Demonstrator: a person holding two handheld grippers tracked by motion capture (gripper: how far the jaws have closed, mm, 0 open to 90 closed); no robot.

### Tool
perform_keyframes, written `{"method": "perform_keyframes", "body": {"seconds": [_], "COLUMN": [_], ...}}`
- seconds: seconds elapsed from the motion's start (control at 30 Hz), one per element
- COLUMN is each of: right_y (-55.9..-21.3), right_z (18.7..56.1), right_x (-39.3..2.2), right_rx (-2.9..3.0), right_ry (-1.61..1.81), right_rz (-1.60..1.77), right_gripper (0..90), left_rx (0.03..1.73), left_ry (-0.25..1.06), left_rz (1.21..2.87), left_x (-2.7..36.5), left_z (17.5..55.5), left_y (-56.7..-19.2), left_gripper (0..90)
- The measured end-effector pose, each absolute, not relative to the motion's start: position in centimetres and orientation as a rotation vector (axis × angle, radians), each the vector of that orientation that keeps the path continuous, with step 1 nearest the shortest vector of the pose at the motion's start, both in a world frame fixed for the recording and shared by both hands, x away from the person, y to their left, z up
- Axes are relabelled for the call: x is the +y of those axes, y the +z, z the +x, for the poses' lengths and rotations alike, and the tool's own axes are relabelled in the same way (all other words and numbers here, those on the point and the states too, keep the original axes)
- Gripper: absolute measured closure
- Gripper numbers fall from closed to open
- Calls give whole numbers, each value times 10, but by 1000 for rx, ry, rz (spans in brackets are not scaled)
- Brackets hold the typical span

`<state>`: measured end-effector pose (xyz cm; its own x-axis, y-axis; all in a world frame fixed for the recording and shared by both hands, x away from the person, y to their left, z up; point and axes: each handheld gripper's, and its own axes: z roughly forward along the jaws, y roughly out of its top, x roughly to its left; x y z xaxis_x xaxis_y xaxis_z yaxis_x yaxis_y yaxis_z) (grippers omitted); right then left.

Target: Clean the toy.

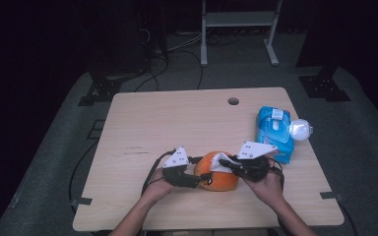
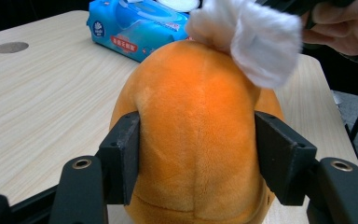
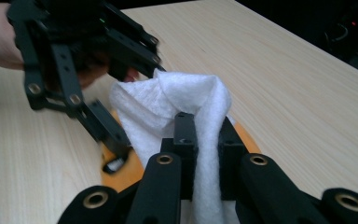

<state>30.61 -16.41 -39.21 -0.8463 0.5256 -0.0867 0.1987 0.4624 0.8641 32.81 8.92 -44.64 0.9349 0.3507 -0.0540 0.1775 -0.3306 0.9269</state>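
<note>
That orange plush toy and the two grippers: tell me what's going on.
A person is wiping the orange plush toy on the wooden table. The left gripper clamps the toy's sides to steady it. The right gripper pinches a white wipe and presses it on the toy's top. A blue wipes pack lies nearby.

One orange plush toy [image 1: 216,178] sits on the one bench [image 1: 177,118]. One white wipe [image 1: 222,161] lies against the toy. One blue pack of wet wipes [image 1: 274,132] is there, with one white round object [image 1: 300,129] beside it. Two handheld grippers: the left gripper [image 1: 197,179] and the right gripper [image 1: 234,167].
</note>
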Motion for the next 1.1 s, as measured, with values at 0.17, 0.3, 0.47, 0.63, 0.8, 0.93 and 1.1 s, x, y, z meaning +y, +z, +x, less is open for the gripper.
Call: {"method": "perform_keyframes", "body": {"seconds": [0.17, 0.3, 0.47, 0.63, 0.8, 0.93, 1.1], "right_y": [-391, -392, -404, -408, -410, -411, -411], "right_z": [309, 313, 320, 320, 319, 318, 318], "right_x": [-144, -159, -181, -177, -175, -174, -174], "right_rx": [2400, 2373, 2381, 2414, 2423, 2424, 2424], "right_ry": [1321, 1319, 1366, 1363, 1368, 1368, 1367], "right_rz": [561, 609, 739, 724, 719, 717, 716], "right_gripper": [817, 817, 817, 818, 819, 819, 818], "left_rx": [415, 419, 397, 376, 395, 433, 418], "left_ry": [160, 157, 168, 194, 206, 184, 175], "left_rz": [1920, 1918, 1919, 1915, 1876, 1855, 1847], "left_x": [93, 93, 89, 92, 93, 93, 93], "left_z": [330, 330, 329, 326, 322, 322, 323], "left_y": [-447, -447, -446, -450, -455, -457, -458], "left_gripper": [374, 374, 374, 373, 366, 339, 311]}}
